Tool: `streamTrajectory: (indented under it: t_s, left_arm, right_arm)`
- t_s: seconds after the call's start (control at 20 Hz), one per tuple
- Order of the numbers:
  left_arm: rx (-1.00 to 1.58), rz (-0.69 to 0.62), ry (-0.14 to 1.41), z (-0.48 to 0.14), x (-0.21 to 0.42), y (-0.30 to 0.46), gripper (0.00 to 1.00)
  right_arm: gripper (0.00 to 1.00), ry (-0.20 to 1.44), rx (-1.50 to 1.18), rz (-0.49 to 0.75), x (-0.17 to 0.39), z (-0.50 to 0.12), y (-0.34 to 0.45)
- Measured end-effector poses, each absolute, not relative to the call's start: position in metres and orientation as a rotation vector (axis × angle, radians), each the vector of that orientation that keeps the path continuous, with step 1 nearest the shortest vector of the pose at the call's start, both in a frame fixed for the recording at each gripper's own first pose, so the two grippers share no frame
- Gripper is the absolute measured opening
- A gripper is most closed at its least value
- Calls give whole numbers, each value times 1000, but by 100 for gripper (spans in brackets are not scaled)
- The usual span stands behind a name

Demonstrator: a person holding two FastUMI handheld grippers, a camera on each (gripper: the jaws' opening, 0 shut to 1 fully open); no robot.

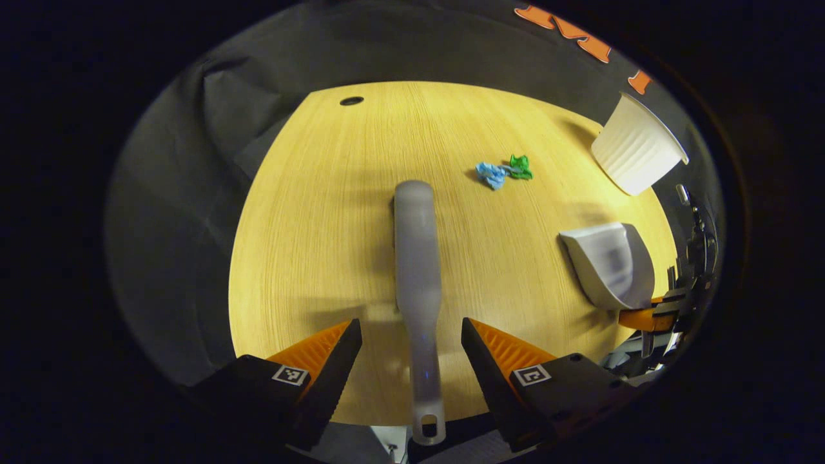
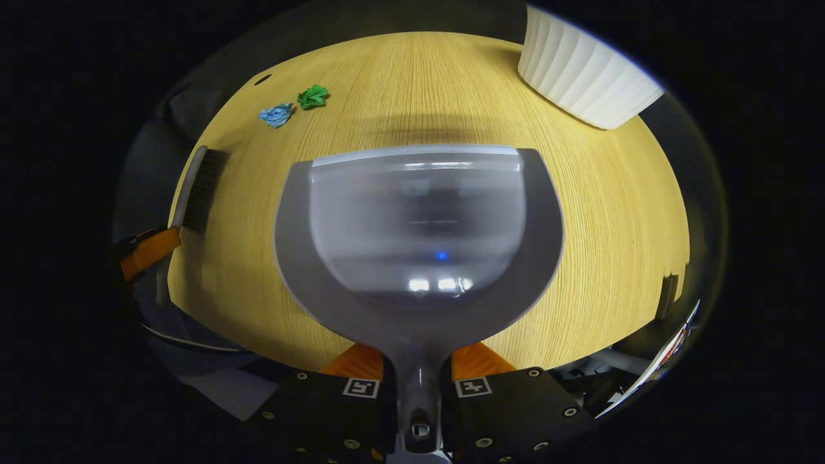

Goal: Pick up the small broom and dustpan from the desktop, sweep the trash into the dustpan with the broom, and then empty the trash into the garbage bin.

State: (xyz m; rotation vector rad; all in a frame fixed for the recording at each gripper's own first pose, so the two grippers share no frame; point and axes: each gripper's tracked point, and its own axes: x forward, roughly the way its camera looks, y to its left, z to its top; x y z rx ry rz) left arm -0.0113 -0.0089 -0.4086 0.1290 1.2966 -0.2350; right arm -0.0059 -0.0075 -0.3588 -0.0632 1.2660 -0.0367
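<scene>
The left gripper (image 1: 411, 351) stands with its 2 orange fingers (image 1: 322, 351) spread apart, one on each side of the broom (image 1: 417, 283), which lies flat on the desk (image 1: 309, 245) with its handle running back between them; neither finger touches it. The right gripper (image 2: 417, 374) is clamped on the handle of the dustpan (image 2: 419, 232), its 2 fingers pressed against the grey stem from both sides, the pan's scoop open toward the far edge of the desk (image 2: 619, 258).

In the left gripper view the dustpan (image 1: 609, 264) sits to the right of the broom, well apart from it, near the desk's right edge, with the right gripper (image 1: 664, 312) behind its handle. 2 crumpled scraps of trash, a blue scrap (image 1: 492, 174) and a green scrap (image 1: 521, 166), lie touching each other beyond the broom's head and a little to its right. The white ribbed bin (image 1: 637, 154) is farther right of the broom, past the dustpan, at the desk's far corner.

In the right gripper view the broom (image 2: 196, 187) lies left of the dustpan near the desk's edge, bristles dark along one side, with the left gripper (image 2: 149, 250) at its handle end. The blue scrap (image 2: 276, 115) and the green scrap (image 2: 312, 96) lie beyond the broom, and the bin (image 2: 583, 74) is well to the right of it, across the dustpan.

A small dark hole (image 1: 351, 100) marks the desk far beyond the broom, to its left.
</scene>
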Motion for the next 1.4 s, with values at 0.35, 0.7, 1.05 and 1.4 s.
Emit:
streamTrajectory:
  t_s: [0.35,0.7,1.05,1.4]
  left_arm:
    - [142,-230,1405,-424,-24,-1,51]
    - [228,-351,1351,-420,-7,6,10]
    - [408,-441,1323,-395,66,21,10]
    - [650,-565,1314,-423,152,-9,10]
  right_arm:
    - [28,1265,-52,-33,-8,-360,-12]
    - [28,1254,-68,-20,-5,-359,-14]
    - [24,1203,-197,44,3,-353,-15]
    - [24,1175,-177,53,16,-347,0]
